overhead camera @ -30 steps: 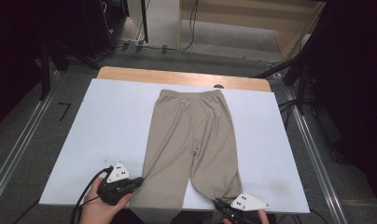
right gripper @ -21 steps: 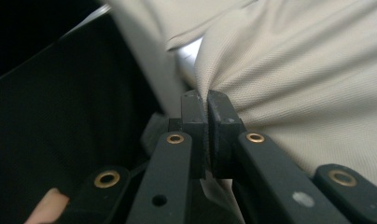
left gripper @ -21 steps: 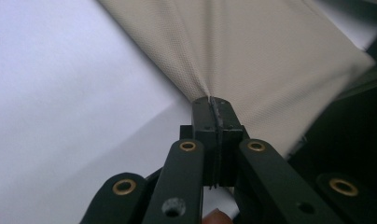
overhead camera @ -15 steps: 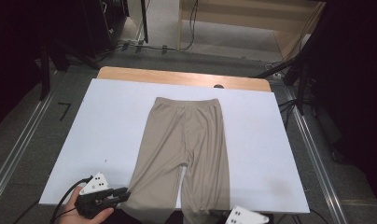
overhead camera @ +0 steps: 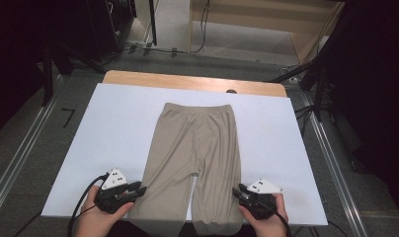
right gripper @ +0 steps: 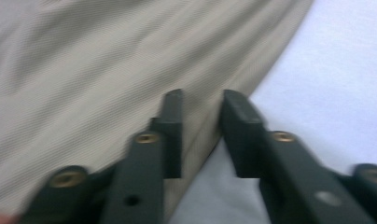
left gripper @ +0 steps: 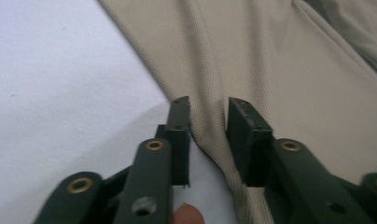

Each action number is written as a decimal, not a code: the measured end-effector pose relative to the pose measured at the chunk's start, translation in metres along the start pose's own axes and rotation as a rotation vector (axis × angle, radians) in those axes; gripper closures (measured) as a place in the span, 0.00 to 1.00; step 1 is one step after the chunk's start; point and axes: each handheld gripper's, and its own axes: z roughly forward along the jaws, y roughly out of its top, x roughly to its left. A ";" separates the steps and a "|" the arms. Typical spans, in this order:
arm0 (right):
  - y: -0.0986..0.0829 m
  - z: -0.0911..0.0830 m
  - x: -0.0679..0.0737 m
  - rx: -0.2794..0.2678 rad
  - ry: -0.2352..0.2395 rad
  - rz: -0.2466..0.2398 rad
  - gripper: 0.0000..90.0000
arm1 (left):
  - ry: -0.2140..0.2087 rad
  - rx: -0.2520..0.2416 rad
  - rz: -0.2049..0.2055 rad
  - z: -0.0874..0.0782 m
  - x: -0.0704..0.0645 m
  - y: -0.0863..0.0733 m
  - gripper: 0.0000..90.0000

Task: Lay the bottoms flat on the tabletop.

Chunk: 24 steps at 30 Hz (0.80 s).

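**Both grippers set at the outer edges of the trouser legs**

A pair of beige trousers [overhead camera: 195, 163] is laid flat on the white table cover [overhead camera: 113, 128], waistband toward the far side, the two legs running toward the near edge and slightly overhanging it. A strip of bare wooden tabletop [overhead camera: 187, 81] is seen beyond the cover.

The left gripper [overhead camera: 134, 190] is held at the outer edge of the leg on the left, near the hem. In the left gripper view its jaws are seen apart, with the fabric edge [left gripper: 196, 135] lying in the gap between them; nothing is clamped.

The right gripper [overhead camera: 241, 191] is held at the outer edge of the leg on the right, also near the hem. In the right gripper view, somewhat blurred, its jaws are seen apart and straddling the side seam [right gripper: 210, 126], one jaw over cloth, the other over the white cover.

The person's hands are seen at the near table edge.
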 end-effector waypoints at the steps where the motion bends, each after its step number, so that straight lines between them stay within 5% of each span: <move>1: 0.000 -0.001 0.000 0.008 0.019 0.003 0.97 | -0.046 0.009 -0.011 0.000 0.000 0.000 0.97; 7: -0.013 -0.023 -0.030 -0.012 0.063 0.122 0.98 | -0.070 0.030 -0.017 -0.015 0.011 -0.009 1.00; 13: -0.033 -0.044 -0.046 0.013 0.046 0.099 0.97 | -0.166 0.035 -0.022 -0.025 0.019 -0.020 1.00; 14: -0.033 -0.046 -0.047 0.004 0.056 0.092 0.94 | -0.159 0.020 -0.018 -0.025 0.020 -0.019 0.96; 17: -0.022 -0.048 -0.051 -0.043 0.081 0.072 0.62 | -0.158 -0.018 -0.026 -0.022 0.024 -0.008 0.63; 24: 0.026 -0.029 -0.075 -0.124 0.056 0.040 0.42 | -0.173 -0.093 -0.036 -0.001 0.048 0.043 0.36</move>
